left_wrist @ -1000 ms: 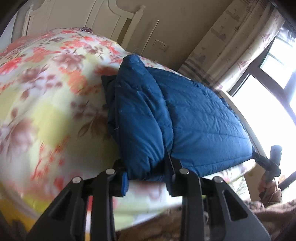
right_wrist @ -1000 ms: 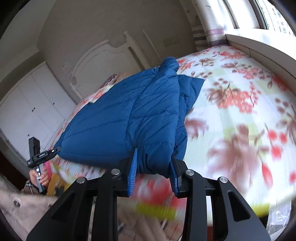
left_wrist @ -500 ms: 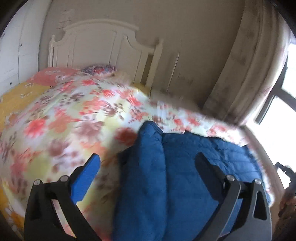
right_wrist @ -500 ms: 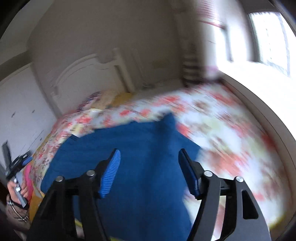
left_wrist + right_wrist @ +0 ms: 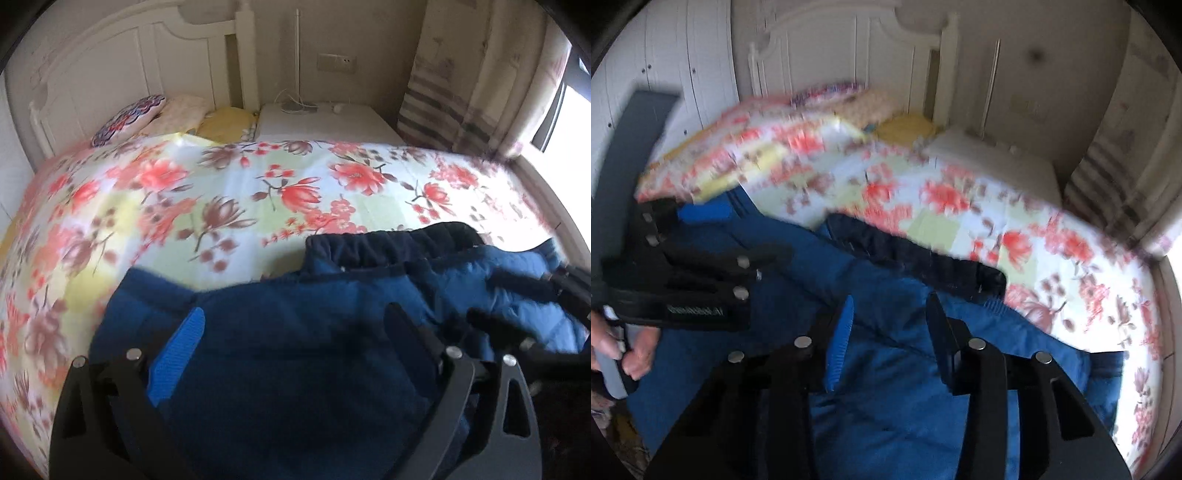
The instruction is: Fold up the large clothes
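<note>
A folded blue quilted jacket (image 5: 314,350) lies on the near part of a bed with a floral cover (image 5: 229,206). Its dark elastic hem (image 5: 388,247) faces the headboard. My left gripper (image 5: 295,332) is open and empty just above the jacket. My right gripper (image 5: 890,325) is open and empty over the jacket (image 5: 886,387) near the dark hem (image 5: 916,254). The right gripper also shows in the left wrist view (image 5: 524,306) at the right. The left gripper shows in the right wrist view (image 5: 683,280), in a hand.
A white headboard (image 5: 155,62) and several pillows (image 5: 129,118) are at the far end. A white bedside table (image 5: 325,122) stands beside them. A curtain (image 5: 480,74) and window are at the right. White wardrobe doors (image 5: 672,66) are at the left.
Both grippers let go of the jacket's folded edge and opened. They lifted and moved in over the jacket, now facing the headboard.
</note>
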A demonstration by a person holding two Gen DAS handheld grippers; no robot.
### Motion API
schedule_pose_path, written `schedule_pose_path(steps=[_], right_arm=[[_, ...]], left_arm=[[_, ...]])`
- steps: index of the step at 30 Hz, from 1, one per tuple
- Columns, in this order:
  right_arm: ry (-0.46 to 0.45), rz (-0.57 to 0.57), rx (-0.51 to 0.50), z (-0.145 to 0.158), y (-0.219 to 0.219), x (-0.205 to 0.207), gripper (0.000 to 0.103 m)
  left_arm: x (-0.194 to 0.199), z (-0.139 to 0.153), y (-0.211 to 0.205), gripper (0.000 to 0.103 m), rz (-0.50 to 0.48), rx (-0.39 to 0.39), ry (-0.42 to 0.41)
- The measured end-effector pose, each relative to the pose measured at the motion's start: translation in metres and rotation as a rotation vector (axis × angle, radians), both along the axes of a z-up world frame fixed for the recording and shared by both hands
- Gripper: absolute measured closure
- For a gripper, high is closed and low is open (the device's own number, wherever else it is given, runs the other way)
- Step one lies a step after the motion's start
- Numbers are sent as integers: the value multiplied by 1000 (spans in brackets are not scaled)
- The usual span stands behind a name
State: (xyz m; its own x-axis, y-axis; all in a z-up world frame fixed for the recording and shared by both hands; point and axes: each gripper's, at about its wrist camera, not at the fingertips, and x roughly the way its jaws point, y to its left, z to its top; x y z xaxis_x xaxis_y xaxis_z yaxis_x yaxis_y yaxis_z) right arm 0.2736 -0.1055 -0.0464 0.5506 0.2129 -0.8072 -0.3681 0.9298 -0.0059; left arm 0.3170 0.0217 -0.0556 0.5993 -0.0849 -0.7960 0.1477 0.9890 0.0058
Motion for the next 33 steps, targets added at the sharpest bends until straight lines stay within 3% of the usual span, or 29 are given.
schedule_pose_path(steps=[5, 10, 22, 26, 29, 32, 33], right_arm=[[15, -21, 94, -19, -16, 3, 62], [2, -29, 145, -24, -20, 5, 62], [-74, -88, 6, -12, -20, -5, 68], [-117, -200, -81, -1, -54, -9, 67], [-71, -317, 9, -2, -107, -6, 67], [-52, -400, 20, -12, -140, -5, 67], [-40, -415, 74, -19, -153, -5, 67]], left_arm=[[13, -29, -13, 3, -2, 27, 7], [13, -36, -14, 2, 1, 35, -13], [15, -41, -11, 2, 0, 8, -8], [15, -41, -11, 2, 1, 7, -8], [15, -42, -11, 2, 0, 4, -7], [15, -41, -9, 2, -1, -5, -7], [15, -41, -9, 2, -2, -12, -6]])
